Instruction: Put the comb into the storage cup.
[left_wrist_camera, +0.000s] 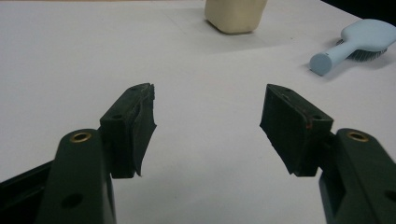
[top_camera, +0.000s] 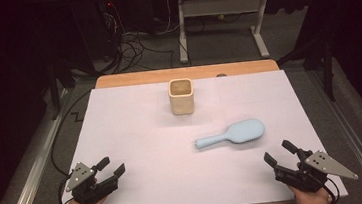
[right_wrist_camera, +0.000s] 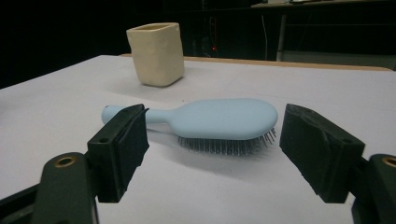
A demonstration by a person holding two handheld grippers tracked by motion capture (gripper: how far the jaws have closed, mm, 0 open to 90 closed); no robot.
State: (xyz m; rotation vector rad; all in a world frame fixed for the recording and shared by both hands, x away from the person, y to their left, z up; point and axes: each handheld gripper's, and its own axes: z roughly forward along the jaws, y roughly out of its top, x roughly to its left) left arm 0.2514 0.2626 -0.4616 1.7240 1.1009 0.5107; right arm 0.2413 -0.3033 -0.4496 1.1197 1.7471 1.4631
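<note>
Resting near the table's front edge, the left gripper [top_camera: 113,167] and right gripper [top_camera: 277,152] gape empty, nothing begun, while the hairbrush [top_camera: 232,133] lies bristles-down beside the cup [top_camera: 181,96], probably its destination.

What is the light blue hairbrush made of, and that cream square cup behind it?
The light blue hairbrush looks like smooth matte plastic, moulded in one even colour, with thin dark bristles underneath that could be metal or nylon. The cream square cup seems ceramic or clay: thick, slightly uneven walls with a dull finish.
</note>
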